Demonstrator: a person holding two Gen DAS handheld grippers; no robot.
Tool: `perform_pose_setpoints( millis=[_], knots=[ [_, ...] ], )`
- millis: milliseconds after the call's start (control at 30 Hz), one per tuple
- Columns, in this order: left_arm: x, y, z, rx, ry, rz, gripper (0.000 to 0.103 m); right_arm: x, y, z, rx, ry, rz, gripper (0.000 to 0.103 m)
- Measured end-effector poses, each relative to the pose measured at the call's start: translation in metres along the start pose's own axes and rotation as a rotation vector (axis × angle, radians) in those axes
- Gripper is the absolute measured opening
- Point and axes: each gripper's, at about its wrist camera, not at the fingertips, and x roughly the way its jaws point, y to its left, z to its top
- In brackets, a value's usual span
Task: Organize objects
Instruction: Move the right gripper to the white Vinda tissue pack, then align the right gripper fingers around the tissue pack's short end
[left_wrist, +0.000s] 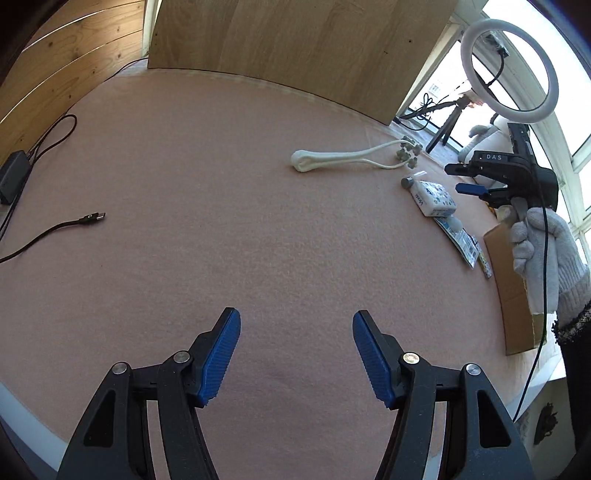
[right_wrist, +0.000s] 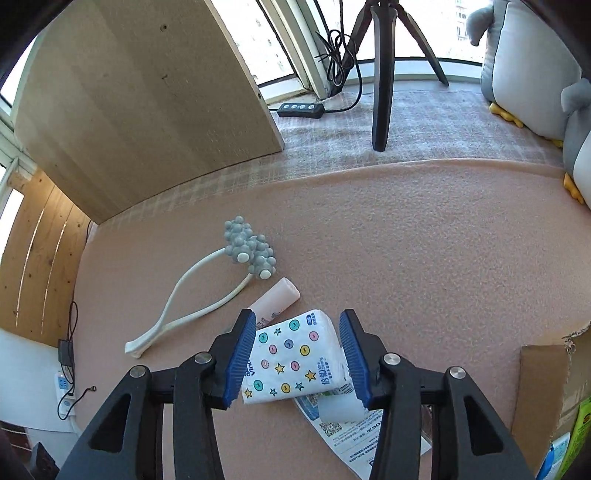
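Note:
My right gripper (right_wrist: 297, 318) is open, and its blue pads stand on either side of a white tissue pack (right_wrist: 291, 360) printed with stars and dots. I cannot tell if the pads touch the pack. A pink tube (right_wrist: 275, 301) lies just beyond the pack, and a white massage roller (right_wrist: 207, 291) with grey knobbed heads lies to the left. A flat printed packet (right_wrist: 354, 424) lies partly under the pack. My left gripper (left_wrist: 296, 314) is open over bare pink mat, far from the tissue pack (left_wrist: 434, 199) and the roller (left_wrist: 343, 159). A gloved hand (left_wrist: 543, 251) holds the right gripper (left_wrist: 480, 192).
A cardboard box (right_wrist: 546, 391) stands at the right edge of the pink mat (right_wrist: 424, 251). A wooden board (right_wrist: 140, 103) leans at the back. A tripod leg (right_wrist: 382, 92), a cable switch and plush toys stand beyond the mat. A black USB cable (left_wrist: 88, 219) lies at the left.

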Motion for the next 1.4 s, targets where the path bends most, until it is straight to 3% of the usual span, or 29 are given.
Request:
perform_pose_setpoints(
  millis=[200,400,633,1100,1200,1400],
  knots=[
    [-0.005,0.021,0.002,-0.025,-0.002,0.009,0.067,0.018,0.002,0.004,0.016,0.018,-0.035,0.036],
    [0.0,0.019,0.006,-0.022,0.006,-0.006,0.067,0.028,0.023,-0.011,-0.076,0.05,-0.072,0.034],
    [0.006,0.005,0.009,0.005,0.015,-0.03,0.067,0.028,0.05,-0.041,-0.181,0.078,-0.051,0.034],
    [0.006,-0.011,0.02,0.039,0.01,-0.064,0.067,0.016,0.091,-0.129,-0.391,0.177,0.124,0.034],
    [0.011,-0.019,0.022,0.058,0.022,-0.083,0.067,0.008,0.083,-0.135,-0.331,0.165,0.136,0.034],
    [0.027,-0.051,0.034,0.138,0.044,-0.14,0.067,-0.024,0.042,-0.15,-0.054,0.074,0.19,0.034]
  ],
)
